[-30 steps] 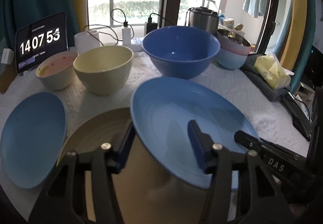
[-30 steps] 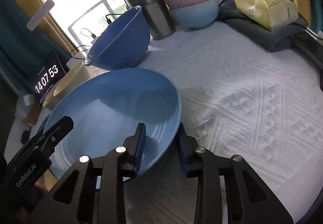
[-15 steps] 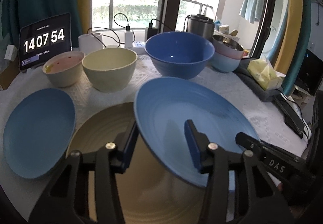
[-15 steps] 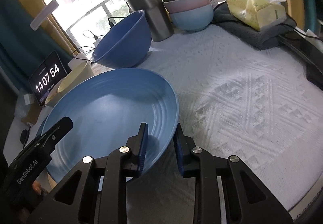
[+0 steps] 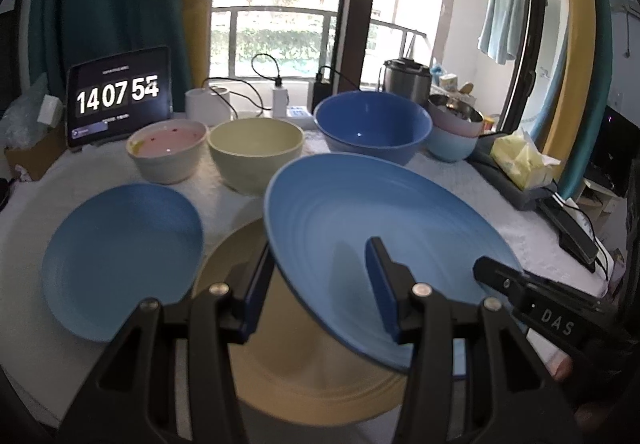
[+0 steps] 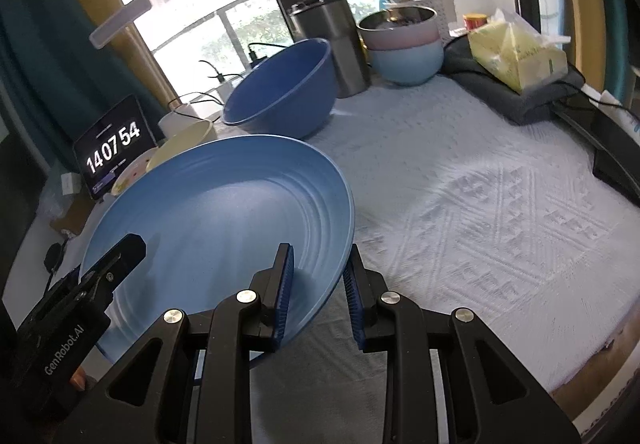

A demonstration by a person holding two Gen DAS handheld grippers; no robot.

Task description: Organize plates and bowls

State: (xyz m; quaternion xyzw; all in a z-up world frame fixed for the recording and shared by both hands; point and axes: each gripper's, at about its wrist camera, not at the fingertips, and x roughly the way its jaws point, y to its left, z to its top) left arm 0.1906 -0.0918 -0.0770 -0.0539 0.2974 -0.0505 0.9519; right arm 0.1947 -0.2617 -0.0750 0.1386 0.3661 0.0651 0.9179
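So I've got the big blue plate up off the white tablecloth, tilted, hanging over the tan plate. My right gripper is clamped on its rim, one finger each side. My left gripper straddles the opposite rim with its fingers wider apart; can't tell if they're actually touching. The smaller blue plate sits beside the tan one.

White textured tablecloth under bowls
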